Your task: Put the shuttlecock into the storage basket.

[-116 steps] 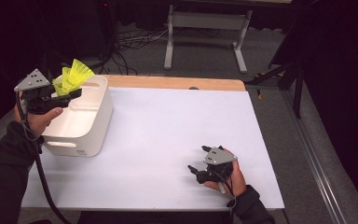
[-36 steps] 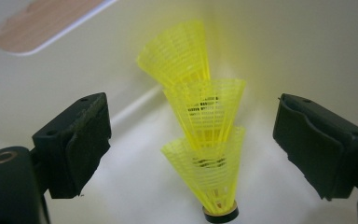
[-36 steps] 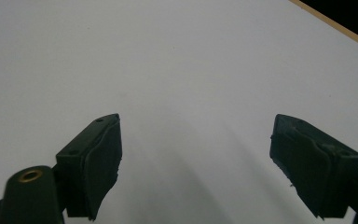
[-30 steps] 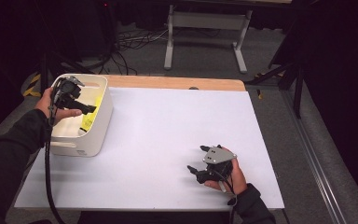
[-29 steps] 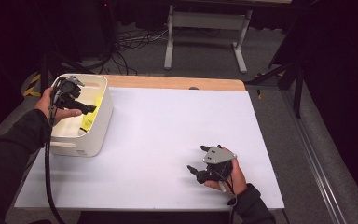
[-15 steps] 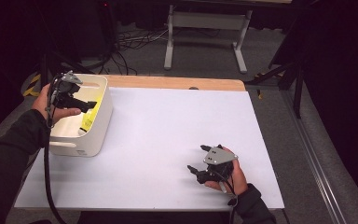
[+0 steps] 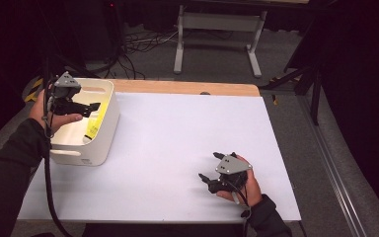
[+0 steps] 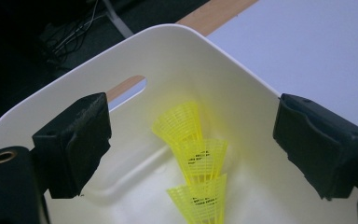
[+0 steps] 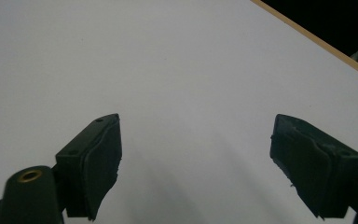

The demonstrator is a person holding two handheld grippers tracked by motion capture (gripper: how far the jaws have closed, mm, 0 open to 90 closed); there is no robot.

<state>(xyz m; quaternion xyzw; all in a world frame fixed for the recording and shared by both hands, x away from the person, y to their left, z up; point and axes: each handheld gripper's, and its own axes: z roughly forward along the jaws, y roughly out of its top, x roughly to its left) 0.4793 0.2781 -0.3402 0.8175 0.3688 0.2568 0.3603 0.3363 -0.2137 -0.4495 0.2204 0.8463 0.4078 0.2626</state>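
Shuttlecocks (image 8: 196, 172) — three yellow ones nested in a row — lie on the floor of the white bin (image 7: 109, 126) directly below and ahead of our left gripper (image 7: 90, 106), whose jaws stand wide open and empty above the bin's rim, the stack's long axis running away from us between the two pads. Our right gripper (image 7: 210, 172) rests well apart near the front right of the white table (image 7: 177, 128), jaws equally wide and holding nothing — so the left hand is plainly the nearer. We judge that only the bin's walls stand in the way of any further move on the stack.
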